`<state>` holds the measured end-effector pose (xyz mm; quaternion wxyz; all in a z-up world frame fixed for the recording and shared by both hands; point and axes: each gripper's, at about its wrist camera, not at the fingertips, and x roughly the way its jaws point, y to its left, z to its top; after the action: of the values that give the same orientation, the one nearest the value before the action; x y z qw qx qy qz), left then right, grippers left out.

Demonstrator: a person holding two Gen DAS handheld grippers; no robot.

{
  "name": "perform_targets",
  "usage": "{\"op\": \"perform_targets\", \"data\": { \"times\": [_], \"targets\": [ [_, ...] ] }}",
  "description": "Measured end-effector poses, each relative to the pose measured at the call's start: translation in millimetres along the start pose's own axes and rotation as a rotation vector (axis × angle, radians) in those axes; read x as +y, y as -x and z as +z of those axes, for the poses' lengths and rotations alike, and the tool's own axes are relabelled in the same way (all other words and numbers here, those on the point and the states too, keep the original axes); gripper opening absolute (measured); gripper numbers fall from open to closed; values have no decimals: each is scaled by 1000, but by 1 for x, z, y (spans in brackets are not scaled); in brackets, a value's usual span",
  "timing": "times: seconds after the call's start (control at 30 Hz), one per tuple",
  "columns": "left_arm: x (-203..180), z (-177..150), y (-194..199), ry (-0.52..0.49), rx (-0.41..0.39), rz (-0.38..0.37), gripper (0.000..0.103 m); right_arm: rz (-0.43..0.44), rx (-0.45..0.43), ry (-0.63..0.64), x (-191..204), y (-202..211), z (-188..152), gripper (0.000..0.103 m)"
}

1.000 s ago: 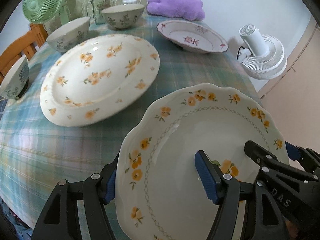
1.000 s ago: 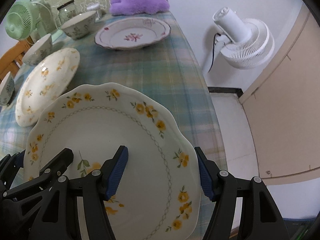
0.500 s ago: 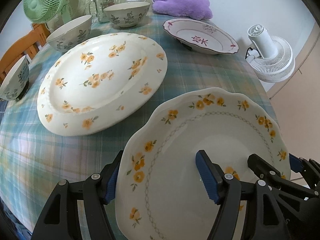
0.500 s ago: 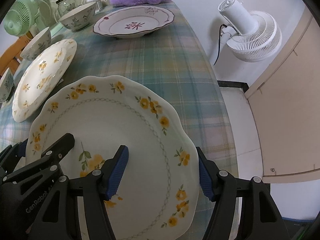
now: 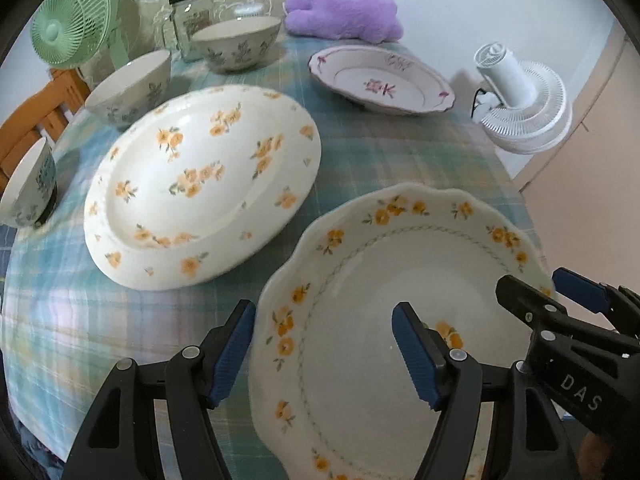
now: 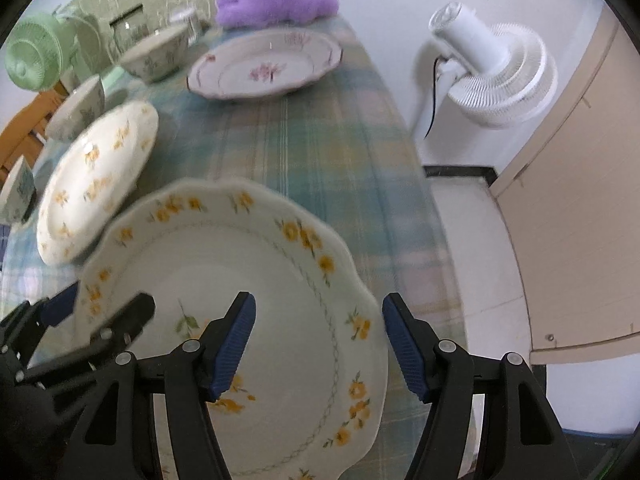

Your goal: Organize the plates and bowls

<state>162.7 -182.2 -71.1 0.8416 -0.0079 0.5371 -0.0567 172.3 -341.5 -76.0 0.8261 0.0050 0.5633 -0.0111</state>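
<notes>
A scalloped plate (image 5: 360,264) (image 6: 224,264) with yellow flowers lies on the checked cloth near the table's right edge. My left gripper (image 5: 324,320) is open and straddles the plate's left rim, one pad outside and one over the well. Open as well, my right gripper (image 6: 319,300) straddles the right rim the same way. Neither presses on the plate. Each gripper shows in the other's view: left gripper (image 6: 100,320), right gripper (image 5: 536,284). A large oval flowered plate (image 5: 200,184) (image 6: 92,184) lies to the left. At the back are a pink-flowered plate (image 5: 384,80) (image 6: 264,68) and three bowls (image 5: 236,46) (image 5: 128,84) (image 5: 28,184).
A green fan (image 5: 72,28), a glass jar (image 5: 192,12) and a purple plush (image 5: 344,12) stand along the far edge. A wooden chair (image 5: 36,116) is at the left. A white fan (image 5: 524,108) stands on the floor right of the table.
The scalloped plate sits a little lower and smaller in both views. The left gripper's outer pad, which overlapped the rim before, now stands just beside it.
</notes>
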Motion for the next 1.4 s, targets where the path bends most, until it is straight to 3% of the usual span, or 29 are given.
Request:
{"op": "perform_targets", "data": {
  "times": [0.5, 0.6, 0.97, 1.4],
  "targets": [
    [43, 4, 55, -86, -131, -42, 87, -14, -96, -70, 38, 59, 1, 71],
    [59, 4, 64, -86, -149, -39, 87, -43, -140, -62, 57, 78, 0, 70],
    [124, 5, 81, -48, -180, -31, 87, -42, -167, -56, 120, 111, 1, 70],
    [169, 55, 67, 41, -209, -22, 86, -52, -199, -5, 165, 108, 53, 70]
  ]
}}
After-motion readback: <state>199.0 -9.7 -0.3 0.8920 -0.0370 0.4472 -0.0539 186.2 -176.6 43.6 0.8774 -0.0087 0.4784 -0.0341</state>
